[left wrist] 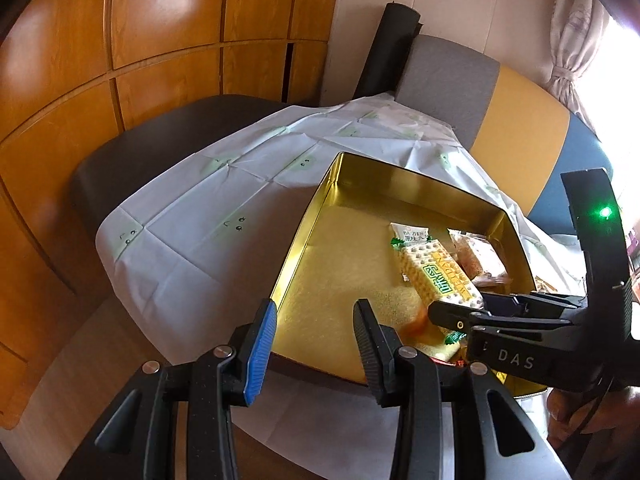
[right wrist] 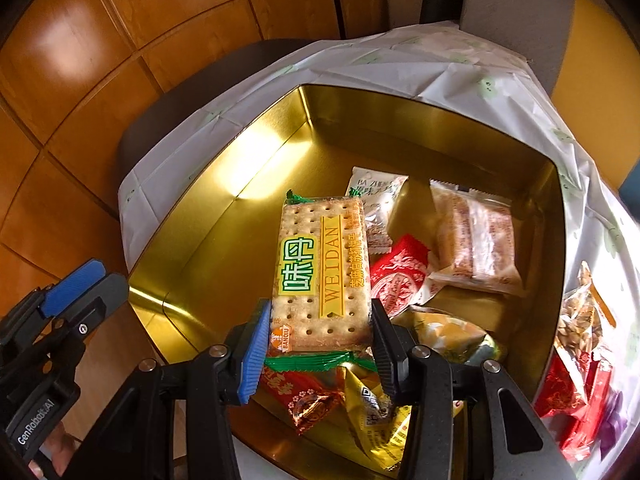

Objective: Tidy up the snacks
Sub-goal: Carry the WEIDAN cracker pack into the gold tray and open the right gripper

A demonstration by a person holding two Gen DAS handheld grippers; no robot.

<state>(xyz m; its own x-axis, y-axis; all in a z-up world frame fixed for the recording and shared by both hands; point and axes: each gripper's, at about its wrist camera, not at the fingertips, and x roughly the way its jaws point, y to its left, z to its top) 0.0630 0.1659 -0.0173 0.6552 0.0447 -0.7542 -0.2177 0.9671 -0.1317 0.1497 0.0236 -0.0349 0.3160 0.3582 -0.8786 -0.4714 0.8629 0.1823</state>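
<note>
A gold tin (left wrist: 304,240) (right wrist: 192,256) sits on a white cloth. My right gripper (right wrist: 320,340) (left wrist: 456,316) is shut on a Weidan cracker pack (right wrist: 324,272) (left wrist: 436,276) and holds it over the tin. Inside the tin lie a pale green-print packet (right wrist: 376,190), a clear pastry packet (right wrist: 476,240), a red packet (right wrist: 400,276) and gold and red packets (right wrist: 372,416) at the near edge. My left gripper (left wrist: 316,340) is open and empty over the tin's near left corner.
Several loose snack packets (right wrist: 580,344) lie on the white cloth (left wrist: 200,208) to the right of the tin. A wooden panelled wall (left wrist: 120,60) stands to the left. A grey, yellow and blue seat back (left wrist: 500,112) stands behind the table.
</note>
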